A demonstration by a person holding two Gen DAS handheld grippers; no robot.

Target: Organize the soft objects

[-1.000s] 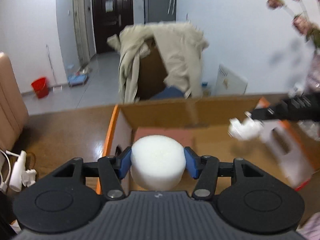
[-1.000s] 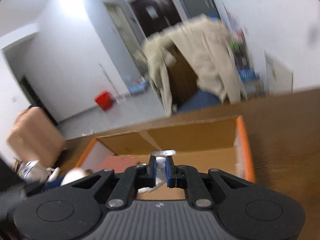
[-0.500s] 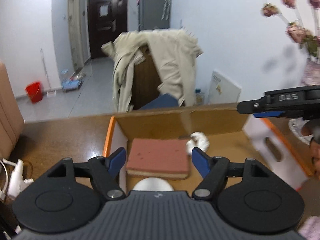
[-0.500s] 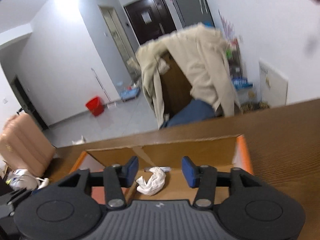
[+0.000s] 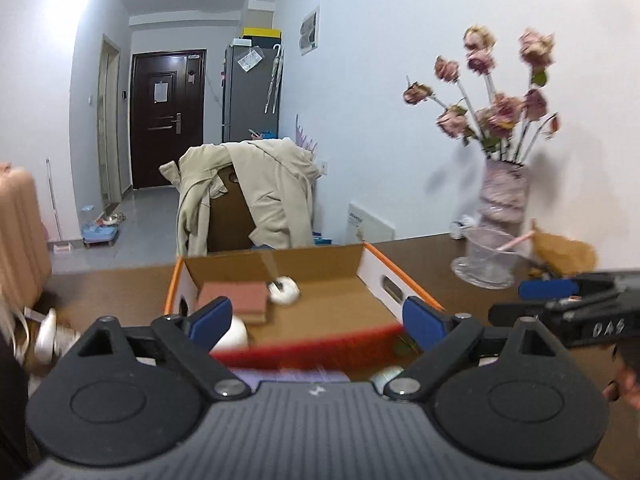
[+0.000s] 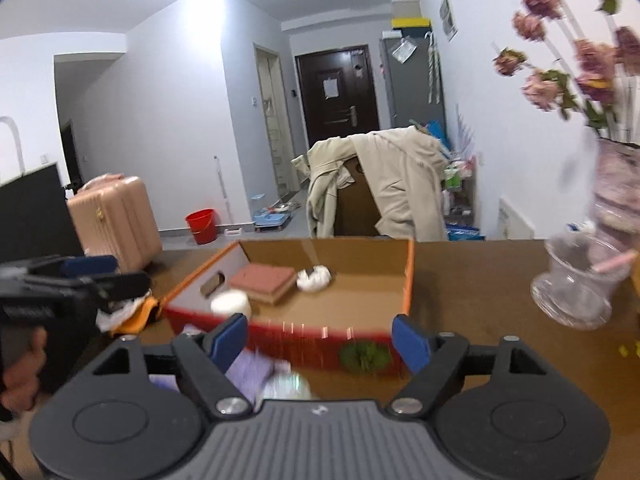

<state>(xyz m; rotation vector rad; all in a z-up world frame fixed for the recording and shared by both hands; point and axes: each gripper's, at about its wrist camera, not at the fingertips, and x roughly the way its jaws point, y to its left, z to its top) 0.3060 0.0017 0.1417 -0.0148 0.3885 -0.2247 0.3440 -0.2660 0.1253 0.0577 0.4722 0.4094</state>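
At lower left of the right wrist view, the left tool (image 6: pixel 86 270) shows only partly, but its own camera shows it (image 5: pixel 316 318) spread wide and empty. Mid-frame, the cardboard box (image 6: pixel 408 276) on the counter (image 6: pixel 472 276) holds a white foam cylinder (image 6: pixel 229 303), a reddish sponge block (image 6: pixel 264 278) and crumpled white cloth (image 6: pixel 314 278). Below, the right tool (image 6: pixel 320 340) gapes wide, empty.

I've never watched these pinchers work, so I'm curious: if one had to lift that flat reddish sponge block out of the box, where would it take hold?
Probably across the two long side faces of the reddish sponge block, coming straight down from above. It lies flat on the floor of the cardboard box, with its top uncovered. The white crumpled wad crowds one end and the white foam cylinder the near corner, so I'd avoid those ends.
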